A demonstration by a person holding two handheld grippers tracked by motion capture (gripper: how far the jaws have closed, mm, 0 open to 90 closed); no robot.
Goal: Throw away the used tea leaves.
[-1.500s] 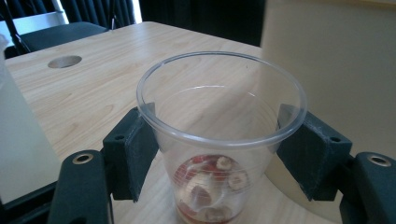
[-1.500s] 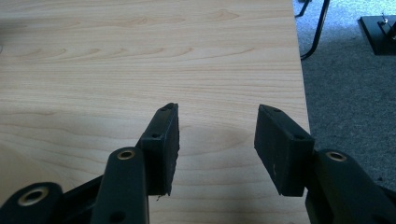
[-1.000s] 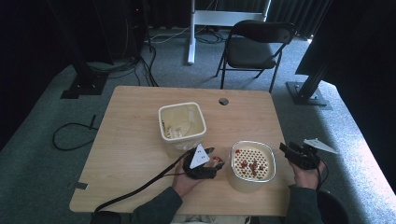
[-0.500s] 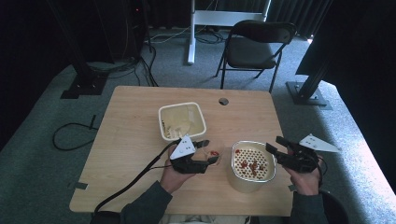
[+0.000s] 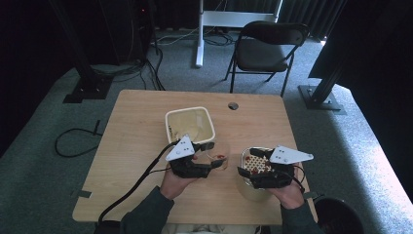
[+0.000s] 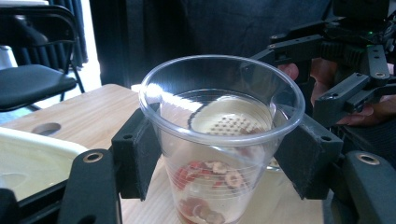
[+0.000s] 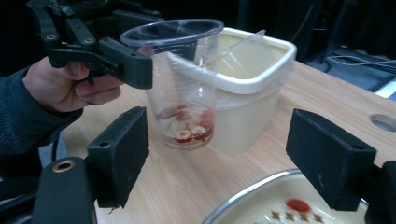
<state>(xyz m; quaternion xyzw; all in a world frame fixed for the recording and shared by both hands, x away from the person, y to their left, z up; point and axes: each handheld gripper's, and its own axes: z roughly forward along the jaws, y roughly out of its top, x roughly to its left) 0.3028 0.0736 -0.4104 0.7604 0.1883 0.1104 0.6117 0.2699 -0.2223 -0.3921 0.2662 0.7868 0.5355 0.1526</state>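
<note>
1. Premises: a studio or lab-type recording space, not a home or kitchen.
2. Floor: grey carpet (image 5: 44, 161) throughout, with loose black cables (image 5: 73, 141) lying on it.
3. Surround: black curtains (image 5: 29, 53) and black metal stand bases (image 5: 87, 87) on both sides.
4. Furniture: one light wooden tabletop (image 5: 131, 146) with a round cable port (image 5: 233, 106); a black folding chair (image 5: 265, 48); a white desk frame (image 5: 229, 19) behind.

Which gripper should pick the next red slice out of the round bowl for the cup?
Right. The right gripper hangs open over the round bowl of red slices. The left gripper is shut on the clear plastic cup, so it's busy.
</note>
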